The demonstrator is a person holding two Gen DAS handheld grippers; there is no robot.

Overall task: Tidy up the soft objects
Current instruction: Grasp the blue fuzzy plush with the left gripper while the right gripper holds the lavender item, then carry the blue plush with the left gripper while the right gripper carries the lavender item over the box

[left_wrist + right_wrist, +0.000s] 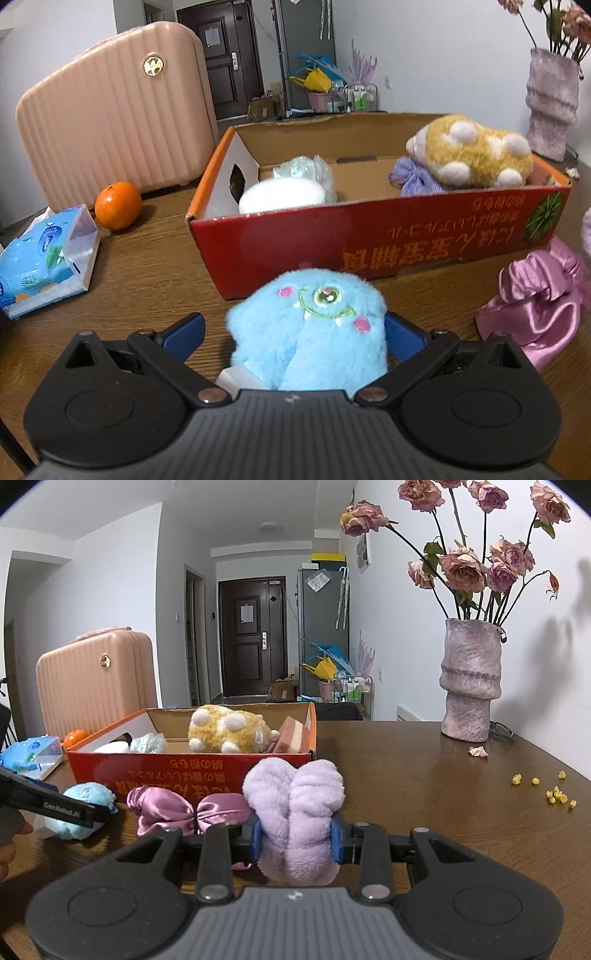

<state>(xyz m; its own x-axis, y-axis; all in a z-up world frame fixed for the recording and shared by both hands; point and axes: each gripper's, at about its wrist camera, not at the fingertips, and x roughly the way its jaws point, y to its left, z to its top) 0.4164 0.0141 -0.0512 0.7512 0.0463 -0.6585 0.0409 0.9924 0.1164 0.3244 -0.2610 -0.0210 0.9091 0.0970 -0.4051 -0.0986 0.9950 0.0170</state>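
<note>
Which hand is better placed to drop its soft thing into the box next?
Right. The right gripper is shut on the lilac towel. The left gripper merely straddles the blue plush before the box.

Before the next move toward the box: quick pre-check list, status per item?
1. Right gripper clamped on lilac plush: ok.
2. Left gripper gripping blue monster plush: cannot tell; it sits between the fingers, one pad looks apart.
3. Free floor space in cardboard box: ok, middle bare.
4. Yellow spotted plush already in box: ok.
5. Pink satin scrunchie boxed: not ok, on table.
</note>
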